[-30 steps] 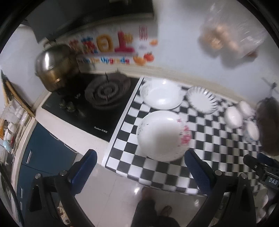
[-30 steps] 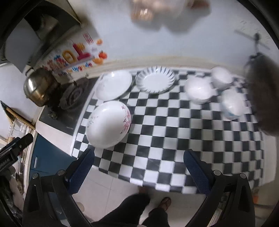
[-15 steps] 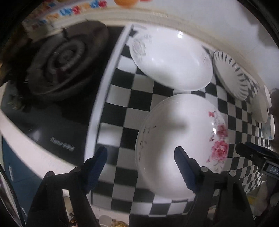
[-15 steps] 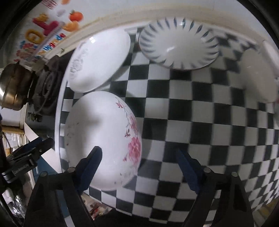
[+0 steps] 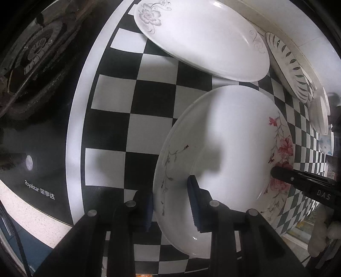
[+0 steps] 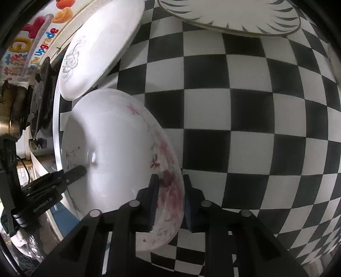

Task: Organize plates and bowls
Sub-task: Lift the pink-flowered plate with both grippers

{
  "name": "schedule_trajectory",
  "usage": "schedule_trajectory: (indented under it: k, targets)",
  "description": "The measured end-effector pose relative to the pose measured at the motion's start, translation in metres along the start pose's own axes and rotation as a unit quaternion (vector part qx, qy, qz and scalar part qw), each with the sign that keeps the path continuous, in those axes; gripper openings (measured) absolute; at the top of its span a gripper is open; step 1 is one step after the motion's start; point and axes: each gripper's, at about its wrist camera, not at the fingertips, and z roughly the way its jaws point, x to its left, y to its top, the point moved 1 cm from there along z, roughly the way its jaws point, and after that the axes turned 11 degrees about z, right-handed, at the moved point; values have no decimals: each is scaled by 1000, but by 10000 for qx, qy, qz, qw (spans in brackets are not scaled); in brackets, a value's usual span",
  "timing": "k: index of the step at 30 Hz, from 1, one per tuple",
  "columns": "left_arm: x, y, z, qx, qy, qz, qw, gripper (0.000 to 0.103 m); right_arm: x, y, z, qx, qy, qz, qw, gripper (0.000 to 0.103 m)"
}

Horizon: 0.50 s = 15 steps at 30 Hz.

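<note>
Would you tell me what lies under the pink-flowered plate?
The checkered mat shows all around the pink-flowered plate; whatever sits directly beneath is covered by the plate.

The striped plate (image 6: pixel 230 17) gets chopped off by the top edge in the right wrist view, and over in the left wrist view it's squashed against the right side. Those small bowls (image 5: pixel 318 115) at the far right are too tiny and warped to make out. The stove burner (image 5: pixel 32 55) runs off the left edge, mostly lost in the dark.

Both tools point steeply down — left tool (image 5: pixel 171 202) and right tool (image 6: pixel 169 198) just closed, each pinching a rim.
</note>
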Motion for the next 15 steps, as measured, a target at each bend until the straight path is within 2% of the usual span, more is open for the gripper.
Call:
schedule_trajectory:
  k: [5,9,15]
  targets:
    - [-12,-5,-13,-108,132,-19,9999,26,-3,-4,-2,7,-34,-37,10000,22]
    - [-28,-8,-31,-196,-31,-89,9998,26,-12,-7,-11,0,31,18,10000,21]
    - [-63,-7,-40,-253,-3,178,9995,26,-34,-16,-34,-186,41,52,9998,21]
